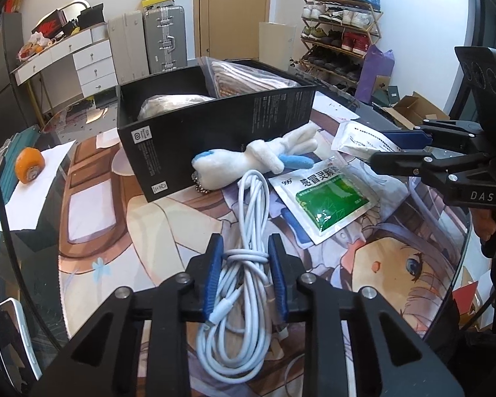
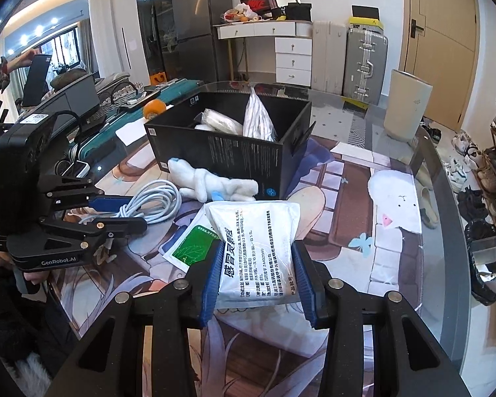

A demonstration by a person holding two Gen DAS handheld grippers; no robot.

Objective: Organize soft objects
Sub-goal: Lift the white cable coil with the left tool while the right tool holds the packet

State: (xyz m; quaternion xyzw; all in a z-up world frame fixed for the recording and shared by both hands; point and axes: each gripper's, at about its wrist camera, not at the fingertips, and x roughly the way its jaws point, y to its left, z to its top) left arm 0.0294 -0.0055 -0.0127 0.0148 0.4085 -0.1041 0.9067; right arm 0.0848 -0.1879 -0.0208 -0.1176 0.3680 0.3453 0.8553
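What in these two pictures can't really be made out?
- Black box floor: hidden by its near wall in both views.
- Cable ends: left wrist view, tucked under the left tool.
- Green sachet: right wrist view, half covered by the white packet in the right tool.

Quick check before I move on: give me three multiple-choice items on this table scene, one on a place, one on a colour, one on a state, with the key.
1. Where does the plush toy lie?
A. inside the black box
B. on the table against the black box
C. on the floor

2. What colour is the coiled cable?
A. light blue-white
B. red
C. black

3. What is the right gripper doing?
A. hanging open and empty
B. shut on the white sachet
C. gripping the orange

Key: B, the toy rests beside the box wall; A, the cable looks pale blue-white; B, the jaws press both sachet edges.
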